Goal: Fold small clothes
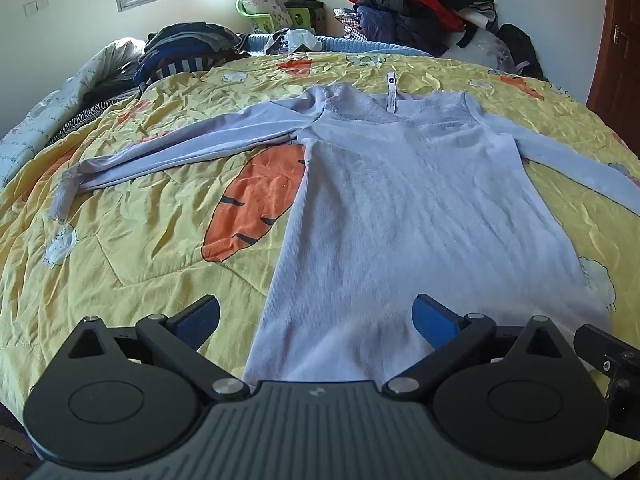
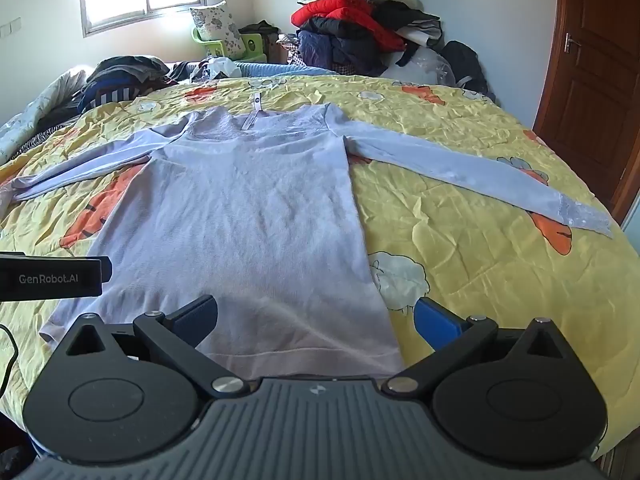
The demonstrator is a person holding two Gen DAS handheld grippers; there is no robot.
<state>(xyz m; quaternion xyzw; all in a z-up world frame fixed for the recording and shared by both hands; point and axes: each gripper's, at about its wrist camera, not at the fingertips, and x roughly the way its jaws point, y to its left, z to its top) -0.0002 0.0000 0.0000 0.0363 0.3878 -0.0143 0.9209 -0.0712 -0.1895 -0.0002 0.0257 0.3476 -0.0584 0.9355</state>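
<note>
While both grippers hover agape, lilac top (image 1: 404,200) lies flat mid-quilt (image 1: 132,240).
Left gripper (image 1: 316,320), right gripper (image 2: 316,320) grip nothing; clothes pile (image 2: 352,28) beyond far edge.

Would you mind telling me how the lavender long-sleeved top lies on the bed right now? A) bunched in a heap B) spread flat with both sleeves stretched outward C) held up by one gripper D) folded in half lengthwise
B: the lavender top lies flat on the yellow quilt, its sleeves reaching out to either side, while the left gripper and right gripper are both open and hold nothing.
</note>
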